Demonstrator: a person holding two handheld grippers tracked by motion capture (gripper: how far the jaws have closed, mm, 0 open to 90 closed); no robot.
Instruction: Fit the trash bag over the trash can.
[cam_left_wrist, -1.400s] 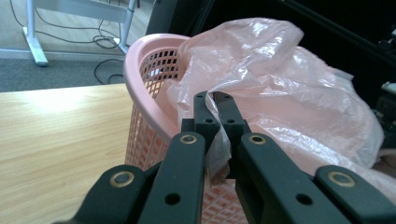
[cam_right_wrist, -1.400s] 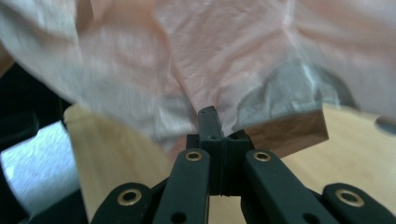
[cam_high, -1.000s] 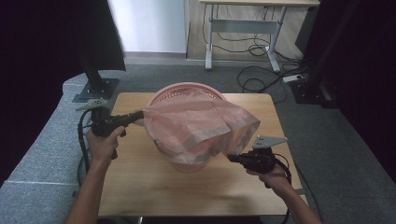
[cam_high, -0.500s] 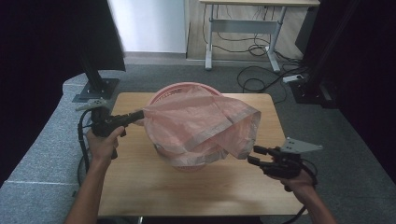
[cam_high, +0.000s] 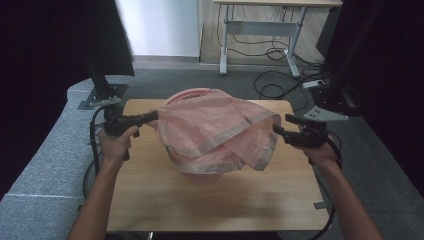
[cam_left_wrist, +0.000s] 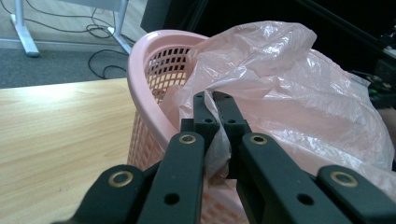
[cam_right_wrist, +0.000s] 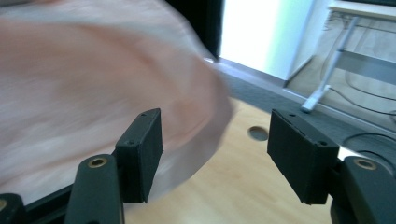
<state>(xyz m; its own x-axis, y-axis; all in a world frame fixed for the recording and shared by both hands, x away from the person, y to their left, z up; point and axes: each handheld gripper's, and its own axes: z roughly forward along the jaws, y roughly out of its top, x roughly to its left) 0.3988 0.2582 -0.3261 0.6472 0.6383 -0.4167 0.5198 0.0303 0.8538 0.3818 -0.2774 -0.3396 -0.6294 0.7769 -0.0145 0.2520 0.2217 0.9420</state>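
A pink perforated basket (cam_high: 196, 174) (cam_left_wrist: 154, 93) stands in the middle of the wooden table (cam_high: 150, 200). A thin pink plastic bag (cam_high: 220, 127) (cam_left_wrist: 289, 88) (cam_right_wrist: 84, 93) is draped over it. My left gripper (cam_high: 154, 115) (cam_left_wrist: 214, 98) is shut on the bag's left edge at the basket rim. My right gripper (cam_high: 281, 126) (cam_right_wrist: 215, 144) is open, just off the bag's right corner at the table's right edge, with nothing between its fingers. The bag looks blurred in the right gripper view.
A monitor stand (cam_high: 102, 95) sits off the table's back left. A desk frame (cam_high: 260, 30) and cables (cam_high: 275, 85) lie on the floor beyond. A round hole (cam_right_wrist: 258, 133) marks the tabletop near my right gripper.
My right gripper has let go of the bag, opened, and swung out and back toward the far right. The bag's right side has dropped. The left gripper has kept its hold.
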